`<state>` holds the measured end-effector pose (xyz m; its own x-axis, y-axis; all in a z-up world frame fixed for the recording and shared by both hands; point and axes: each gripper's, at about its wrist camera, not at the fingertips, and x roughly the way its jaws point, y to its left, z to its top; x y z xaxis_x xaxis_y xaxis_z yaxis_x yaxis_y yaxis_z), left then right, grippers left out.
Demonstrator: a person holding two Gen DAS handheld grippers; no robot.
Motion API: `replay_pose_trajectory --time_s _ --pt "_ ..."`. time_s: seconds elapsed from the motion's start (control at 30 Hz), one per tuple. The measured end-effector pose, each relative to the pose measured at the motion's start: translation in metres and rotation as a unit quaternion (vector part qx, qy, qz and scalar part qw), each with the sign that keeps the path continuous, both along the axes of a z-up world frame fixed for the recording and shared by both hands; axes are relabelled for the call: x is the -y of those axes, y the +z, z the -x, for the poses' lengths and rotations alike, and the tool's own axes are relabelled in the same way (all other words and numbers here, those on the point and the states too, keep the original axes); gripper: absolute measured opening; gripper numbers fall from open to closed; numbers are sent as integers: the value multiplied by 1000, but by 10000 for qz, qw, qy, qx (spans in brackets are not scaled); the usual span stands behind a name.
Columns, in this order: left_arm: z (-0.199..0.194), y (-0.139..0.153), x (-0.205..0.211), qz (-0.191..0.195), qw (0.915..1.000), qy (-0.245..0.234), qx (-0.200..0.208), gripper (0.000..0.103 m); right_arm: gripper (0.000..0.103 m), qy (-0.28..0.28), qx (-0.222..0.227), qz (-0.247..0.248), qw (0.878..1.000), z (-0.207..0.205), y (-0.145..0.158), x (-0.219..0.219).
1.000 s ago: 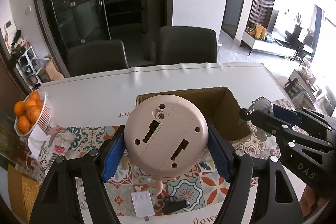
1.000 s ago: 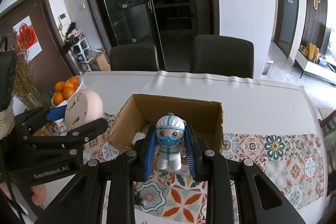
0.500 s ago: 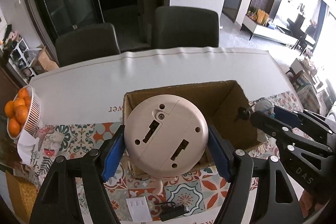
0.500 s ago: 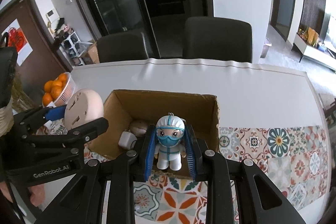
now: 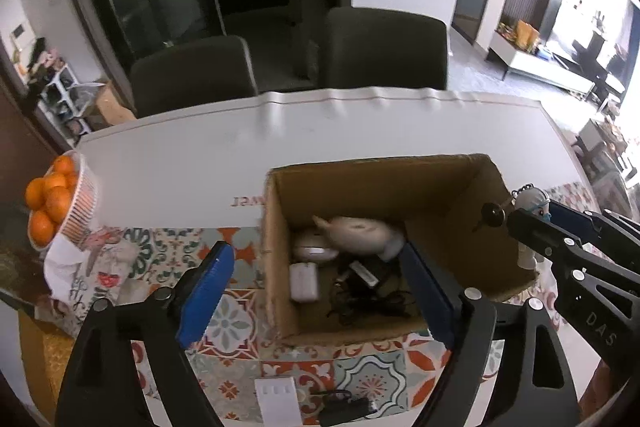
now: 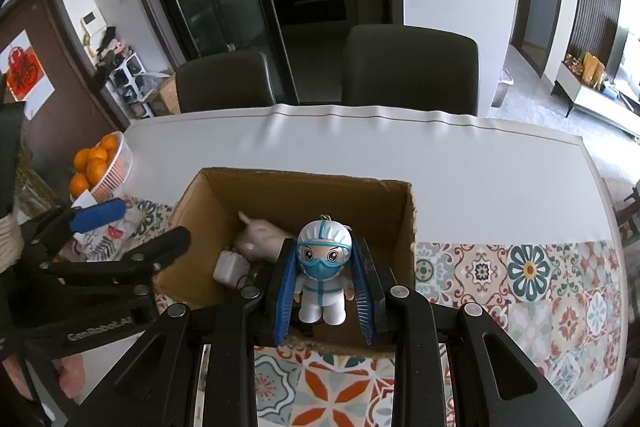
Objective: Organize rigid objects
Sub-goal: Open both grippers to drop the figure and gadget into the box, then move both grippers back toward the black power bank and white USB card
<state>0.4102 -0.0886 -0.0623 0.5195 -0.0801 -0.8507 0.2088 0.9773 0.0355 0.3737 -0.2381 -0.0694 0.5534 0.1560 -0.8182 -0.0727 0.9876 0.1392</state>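
Basket of oranges [image 5: 52, 203], two chairs [image 6: 412, 67]

White table [image 5: 360, 131] fills mid-frame, patterned tile mat [image 6: 532, 279] along bottom, cardboard box [image 5: 400, 175] at centre, orange basket [image 5: 80, 203] left edge (white card [image 5: 277, 399] at bottom).

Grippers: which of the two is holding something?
The right gripper: its blue pads clamp the masked figurine above the cardboard box. The left gripper is open and holds nothing.
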Motion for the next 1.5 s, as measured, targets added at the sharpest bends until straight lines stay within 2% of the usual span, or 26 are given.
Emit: replay_pose_trajectory --time_s 0.1,0.17,0.2,0.23,0.33,0.53,0.87,0.97,1.27,1.5 --pt "6 7 -11 -82 9997 176 153 92 29 19 41 11 10000 0 3 -5" --pt "10 12 -17 -144 9992 278 246 94 42 -4 98 87 9999 1 5 -8" --pt "12 15 -21 -166 9989 321 300 95 60 -47 116 127 9998 1 7 -9" --pt "15 18 -25 -183 9986 358 350 95 69 -88 167 148 9997 3 9 -10" --pt "23 23 -33 -262 9976 433 470 96 69 -174 281 304 9990 10 16 -15" --pt "51 30 -50 -206 9962 566 629 100 69 -83 447 267 9986 38 24 -30" --pt "99 22 -80 -184 9936 906 654 103 72 152 474 396 9980 79 20 -55" --pt "113 17 -91 -72 9927 1045 595 103 73 245 446 389 9979 89 17 -63" --pt "149 -6 -122 -176 9881 1467 430 103 78 598 317 298 9973 113 -6 -92" --pt "168 -35 -138 -258 9878 1531 146 103 78 861 14 261 9959 125 -37 -108"
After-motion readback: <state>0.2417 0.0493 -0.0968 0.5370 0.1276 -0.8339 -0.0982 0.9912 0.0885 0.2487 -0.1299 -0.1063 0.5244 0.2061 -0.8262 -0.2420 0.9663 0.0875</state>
